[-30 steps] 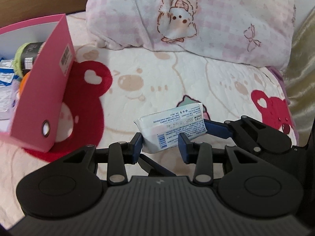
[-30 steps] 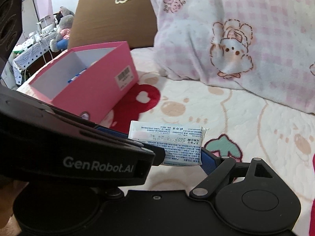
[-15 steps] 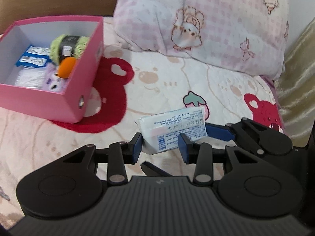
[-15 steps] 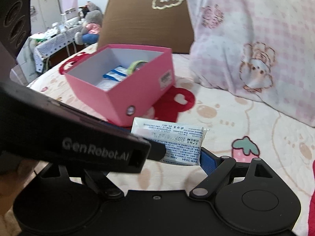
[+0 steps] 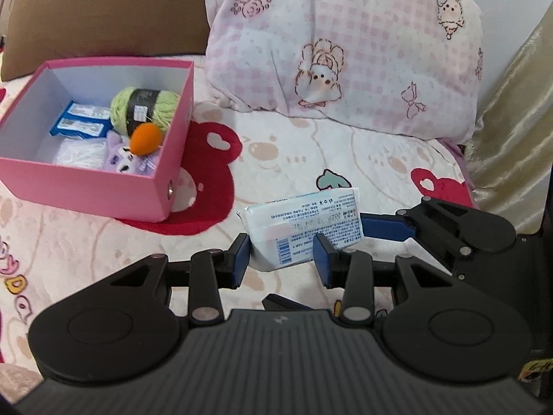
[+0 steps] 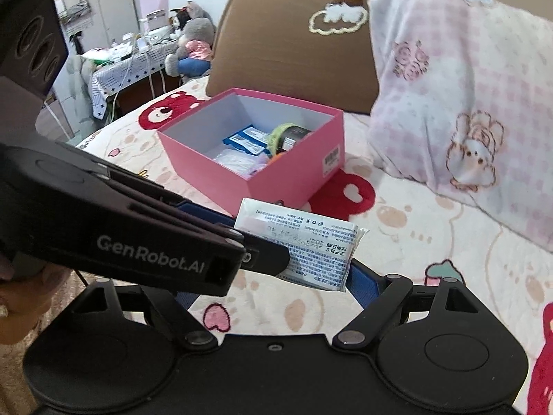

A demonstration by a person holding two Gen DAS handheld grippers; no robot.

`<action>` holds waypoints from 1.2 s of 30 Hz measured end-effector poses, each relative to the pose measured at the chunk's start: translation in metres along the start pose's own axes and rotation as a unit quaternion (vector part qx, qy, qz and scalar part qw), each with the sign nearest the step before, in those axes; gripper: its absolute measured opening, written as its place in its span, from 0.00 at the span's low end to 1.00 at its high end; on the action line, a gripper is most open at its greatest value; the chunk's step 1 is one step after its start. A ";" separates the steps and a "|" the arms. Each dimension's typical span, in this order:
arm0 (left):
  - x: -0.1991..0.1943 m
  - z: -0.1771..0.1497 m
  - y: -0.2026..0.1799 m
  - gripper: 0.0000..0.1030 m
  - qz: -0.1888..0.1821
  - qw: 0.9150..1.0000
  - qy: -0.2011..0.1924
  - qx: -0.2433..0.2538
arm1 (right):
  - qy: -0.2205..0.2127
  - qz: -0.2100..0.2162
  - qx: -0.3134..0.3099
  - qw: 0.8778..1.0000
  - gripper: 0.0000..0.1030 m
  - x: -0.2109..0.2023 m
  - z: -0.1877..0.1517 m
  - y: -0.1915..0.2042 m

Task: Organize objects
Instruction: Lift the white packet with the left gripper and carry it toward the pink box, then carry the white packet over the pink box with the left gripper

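A white printed packet (image 5: pixel 304 221) hangs above the bedspread, held from two sides. My left gripper (image 5: pixel 281 257) is shut on its near lower edge, one blue pad on each side. The right gripper's blue finger (image 5: pixel 387 229) presses the packet's right end. In the right wrist view the packet (image 6: pixel 304 245) sits in my right gripper (image 6: pixel 293 271), whose left finger is hidden behind the left gripper's black body (image 6: pixel 138 242). The open pink box (image 5: pixel 103 186), also seen as the pink box (image 6: pixel 276 186), stands left of and beyond the packet. It holds green yarn (image 5: pixel 145 107), an orange ball (image 5: pixel 147 138), blue packets (image 5: pixel 81 124) and a purple plush (image 5: pixel 121 159).
A pink checked pillow (image 5: pixel 345 52) and a brown cushion (image 5: pixel 103 10) lean at the head of the bed. Gold fabric (image 5: pixel 511 121) hangs along the right side. Past the bed's left edge stand a cluttered table and a stuffed toy (image 6: pixel 193 45).
Both grippers have risen and drawn back together with the packet still held. The pink box, seen from its side before, now shows its inside from above.
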State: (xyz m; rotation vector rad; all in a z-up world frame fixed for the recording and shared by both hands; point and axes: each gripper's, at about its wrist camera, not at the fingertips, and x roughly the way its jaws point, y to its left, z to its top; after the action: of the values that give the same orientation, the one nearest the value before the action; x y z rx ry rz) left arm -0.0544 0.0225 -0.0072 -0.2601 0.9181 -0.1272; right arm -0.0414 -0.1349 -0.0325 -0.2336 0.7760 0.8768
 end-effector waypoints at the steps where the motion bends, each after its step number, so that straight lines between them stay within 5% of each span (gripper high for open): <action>1: -0.003 0.001 0.000 0.38 0.003 1.000 -0.001 0.002 | 0.001 0.002 -0.004 1.000 0.85 -0.001 0.002 0.002; 22: -0.079 0.044 0.065 0.40 0.025 0.997 -0.057 -0.043 | -0.001 0.040 -0.065 0.997 0.56 -0.006 0.094 0.046; 30: -0.082 0.084 0.113 0.40 0.035 0.994 -0.076 -0.071 | 0.002 0.026 -0.121 0.992 0.50 0.027 0.149 0.064; 36: -0.047 0.111 0.172 0.40 0.031 0.988 -0.058 -0.141 | 0.040 0.020 -0.126 0.991 0.49 0.084 0.188 0.066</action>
State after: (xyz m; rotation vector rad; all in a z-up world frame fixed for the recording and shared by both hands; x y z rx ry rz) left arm 0.0053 0.2166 0.0461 -0.4953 0.8261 0.0765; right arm 0.0375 0.0486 0.0498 -0.4813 0.7459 1.0092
